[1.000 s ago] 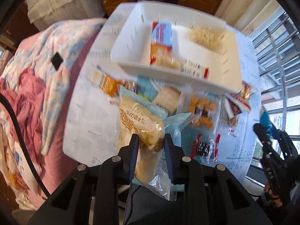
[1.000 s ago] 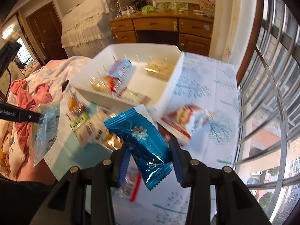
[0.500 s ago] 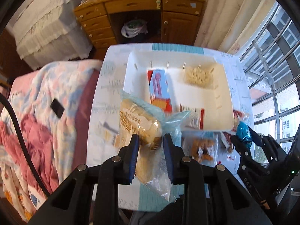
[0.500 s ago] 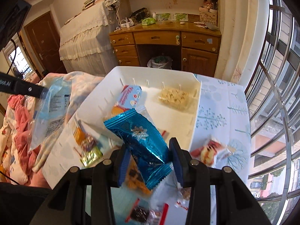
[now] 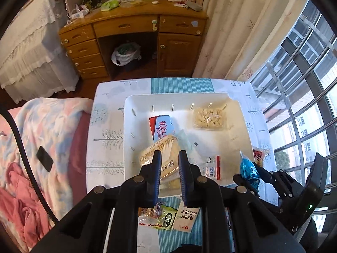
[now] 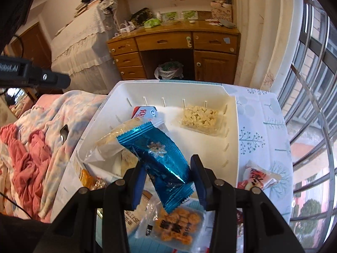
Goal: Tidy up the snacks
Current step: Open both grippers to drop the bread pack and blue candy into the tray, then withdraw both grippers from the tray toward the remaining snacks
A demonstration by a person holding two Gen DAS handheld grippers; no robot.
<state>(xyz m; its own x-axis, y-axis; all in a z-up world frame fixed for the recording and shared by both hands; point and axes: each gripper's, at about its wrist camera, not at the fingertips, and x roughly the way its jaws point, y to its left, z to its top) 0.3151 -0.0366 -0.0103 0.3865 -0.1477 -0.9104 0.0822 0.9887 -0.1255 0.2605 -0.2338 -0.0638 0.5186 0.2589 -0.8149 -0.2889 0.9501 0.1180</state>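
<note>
A white tray (image 5: pixel 242 126) (image 6: pixel 231 126) sits on a patterned tablecloth; in it lie a red-and-blue wafer pack (image 5: pixel 161 127) (image 6: pixel 145 112) and a clear tub of pale puffs (image 5: pixel 208 116) (image 6: pixel 199 116). My left gripper (image 5: pixel 169 158) is shut on a clear bag with a yellow cake (image 5: pixel 166 154) (image 6: pixel 113 139), held over the tray's near left part. My right gripper (image 6: pixel 166 168) is shut on a shiny blue packet (image 6: pixel 160 156) (image 5: pixel 248 168), held over the tray's near edge, right of the left gripper.
Loose snacks lie on the cloth near me: a green-labelled pack (image 5: pixel 166 220), a tan sachet (image 5: pixel 187 217), a bag of orange crackers (image 6: pixel 179 225) and a red-and-white pack (image 6: pixel 256 176). A bed with a floral quilt (image 5: pixel 42 130) is at left, a wooden desk (image 5: pixel 134 27) beyond, window bars at right.
Both grippers have lifted and moved forward with their packets: the tray now lies below them instead of ahead. The cake bag has turned in the left view.
</note>
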